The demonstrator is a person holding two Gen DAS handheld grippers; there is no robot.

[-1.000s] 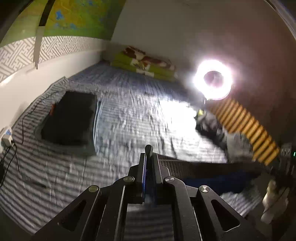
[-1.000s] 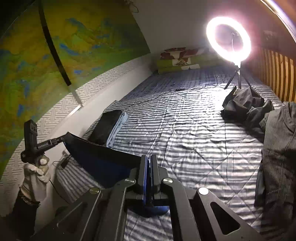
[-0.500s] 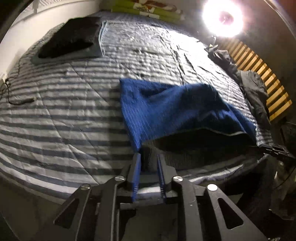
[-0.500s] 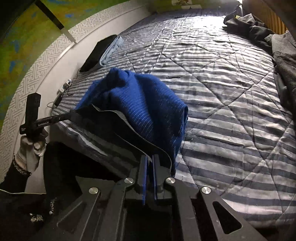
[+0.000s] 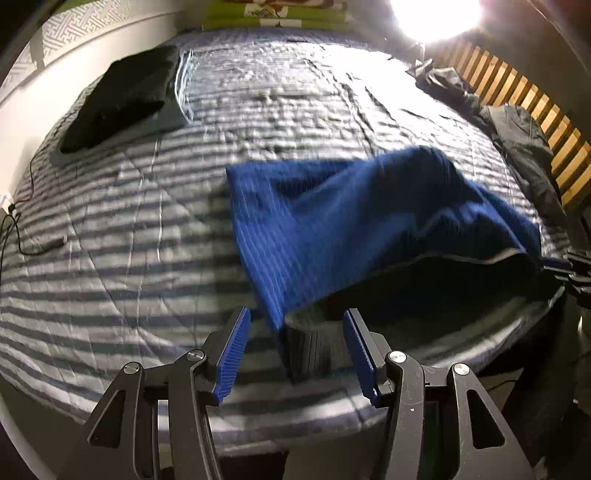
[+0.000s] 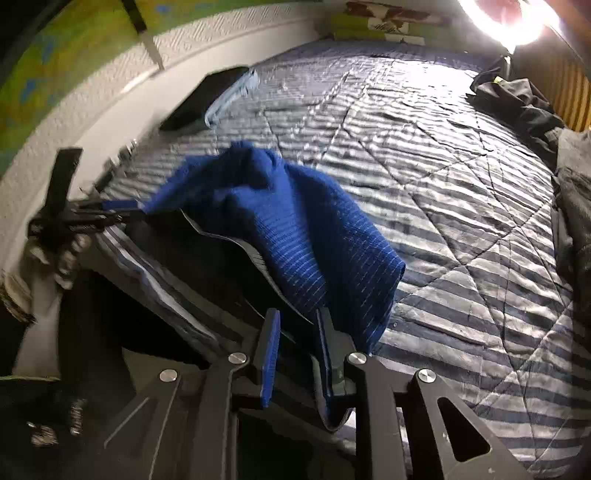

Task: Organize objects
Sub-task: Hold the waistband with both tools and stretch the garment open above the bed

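Observation:
A blue striped garment (image 5: 354, 218) lies spread near the front edge of the striped bed (image 5: 147, 206); its dark waistband end hangs over the edge. My left gripper (image 5: 295, 350) is open, jaws wide, with the garment's dark hem between the fingers but not clamped. In the right wrist view the same garment (image 6: 295, 229) is heaped at the bed's near edge. My right gripper (image 6: 295, 354) is open a little, with the garment's edge draped against its right finger. The left gripper also shows in the right wrist view (image 6: 110, 214), at the garment's far corner.
A folded black garment on a pale one (image 5: 122, 96) lies at the bed's far left. Dark clothes (image 5: 524, 140) are piled at the right by a wooden slat wall. A ring light (image 5: 436, 14) glares at the far end. A cable (image 5: 22, 236) lies at the left edge.
Both grippers held the garment up, then lowered it onto the bed. Since half a second ago both sets of jaws have opened, the left wide, and the garment has settled.

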